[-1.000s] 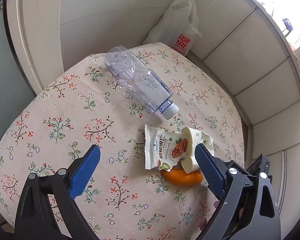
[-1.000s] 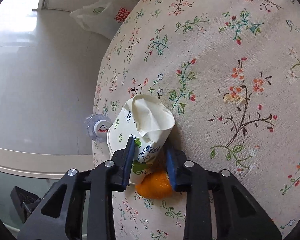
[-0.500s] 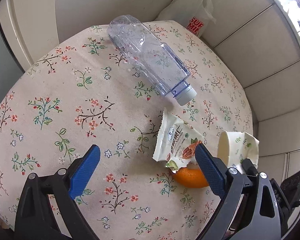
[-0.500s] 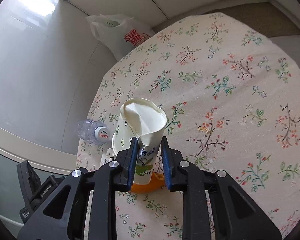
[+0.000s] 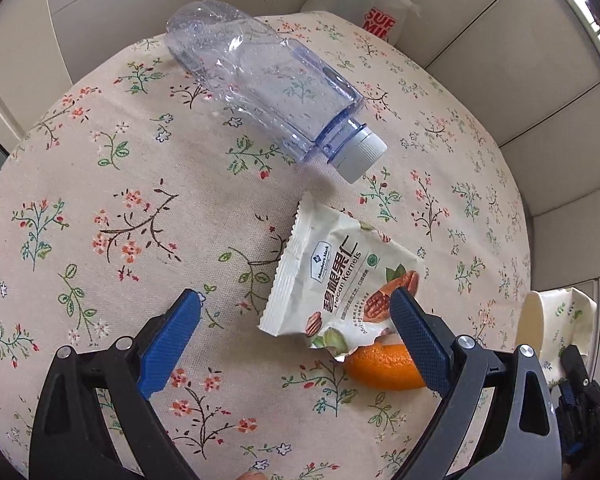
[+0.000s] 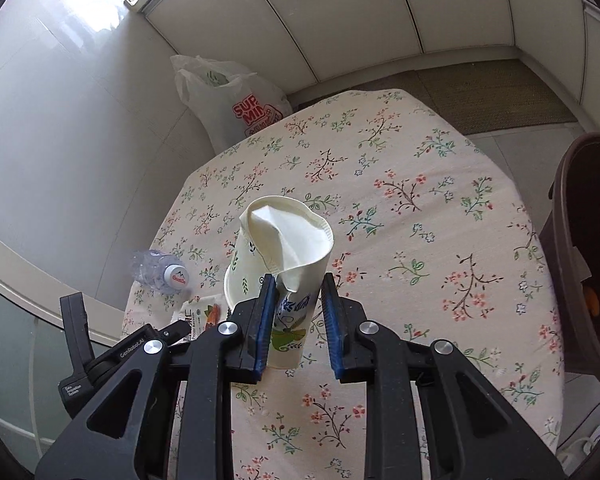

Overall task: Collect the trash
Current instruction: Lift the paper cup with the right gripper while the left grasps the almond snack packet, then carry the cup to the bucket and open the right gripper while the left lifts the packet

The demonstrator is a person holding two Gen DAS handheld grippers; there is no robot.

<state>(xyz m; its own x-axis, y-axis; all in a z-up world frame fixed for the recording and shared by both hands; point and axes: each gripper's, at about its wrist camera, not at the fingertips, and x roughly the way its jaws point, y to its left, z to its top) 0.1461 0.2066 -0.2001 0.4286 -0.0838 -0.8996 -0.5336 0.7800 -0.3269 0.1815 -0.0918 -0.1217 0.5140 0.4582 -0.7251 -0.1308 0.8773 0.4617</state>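
The crushed paper cup (image 6: 281, 248), white with a leaf print, is pinched between the blue pads of the right gripper (image 6: 296, 320), whose jaws have just been closing on it. It is held clear above the floral tablecloth (image 6: 420, 240), its dented mouth turned away from the camera.

On the cloth lie the rest of the trash. A pecan kernel packet (image 5: 340, 276) sits with one torn corner over a piece of orange peel (image 5: 384, 366). Just beyond the packet, an empty clear plastic bottle (image 5: 268, 76) with a white cap lies on its side.

The left gripper (image 5: 296, 340) hangs over the cloth with its jaws spread wide and nothing between the pads; its right pad overlaps the packet's corner and the peel in the view.

At the table's right edge stands a dark brown bin (image 6: 584, 256). A white plastic shopping bag (image 6: 236, 100) sits on the floor beyond the table.
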